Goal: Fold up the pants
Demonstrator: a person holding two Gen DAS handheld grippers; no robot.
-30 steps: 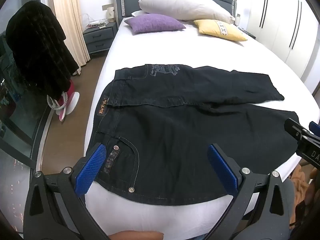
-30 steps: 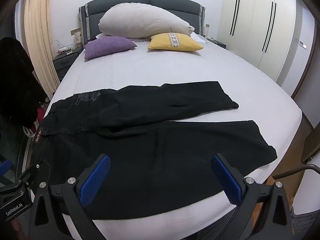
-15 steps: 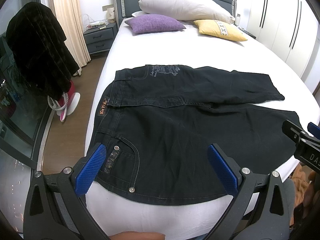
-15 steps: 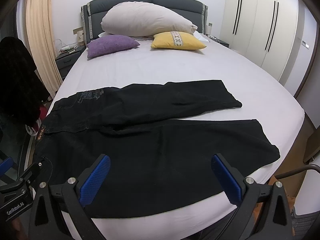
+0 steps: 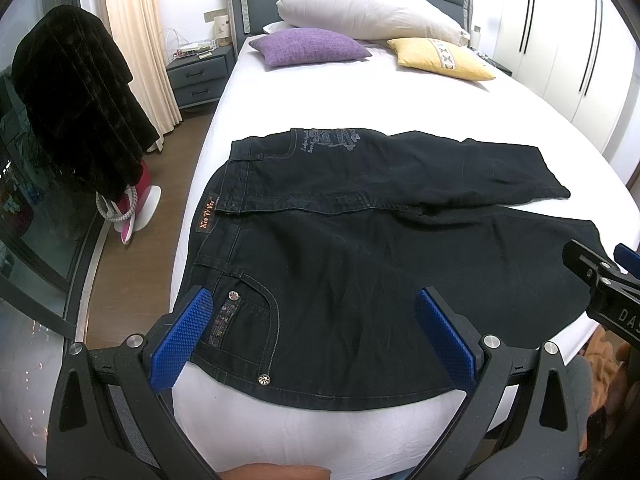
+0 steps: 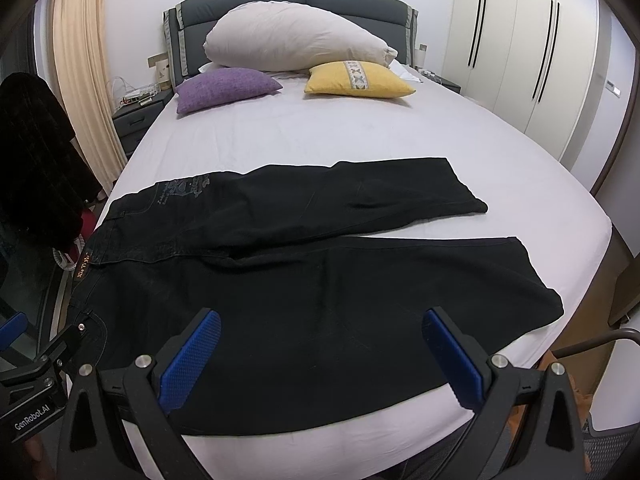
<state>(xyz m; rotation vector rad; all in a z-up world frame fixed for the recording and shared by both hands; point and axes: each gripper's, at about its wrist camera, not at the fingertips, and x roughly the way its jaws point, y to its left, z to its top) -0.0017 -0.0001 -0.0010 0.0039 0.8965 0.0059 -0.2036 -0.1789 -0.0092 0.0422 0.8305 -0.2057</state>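
Note:
Black jeans (image 5: 360,248) lie flat on the white bed (image 5: 312,88), waistband at the left, both legs spread to the right. They also show in the right wrist view (image 6: 320,276). My left gripper (image 5: 312,332) is open and empty, above the near hip pocket (image 5: 244,320) at the waist end. My right gripper (image 6: 320,354) is open and empty, above the near leg towards its hem (image 6: 536,280). Each gripper shows at the edge of the other's view.
A purple cushion (image 5: 312,46), a yellow cushion (image 5: 440,58) and a large white pillow (image 5: 368,8) lie at the headboard. A nightstand (image 5: 198,76) and a dark coat (image 5: 76,100) stand left of the bed. White wardrobes (image 6: 532,52) line the right wall.
Both grippers have pulled back and risen slightly; the jeans sit a little farther off in both views. The jeans have not moved.

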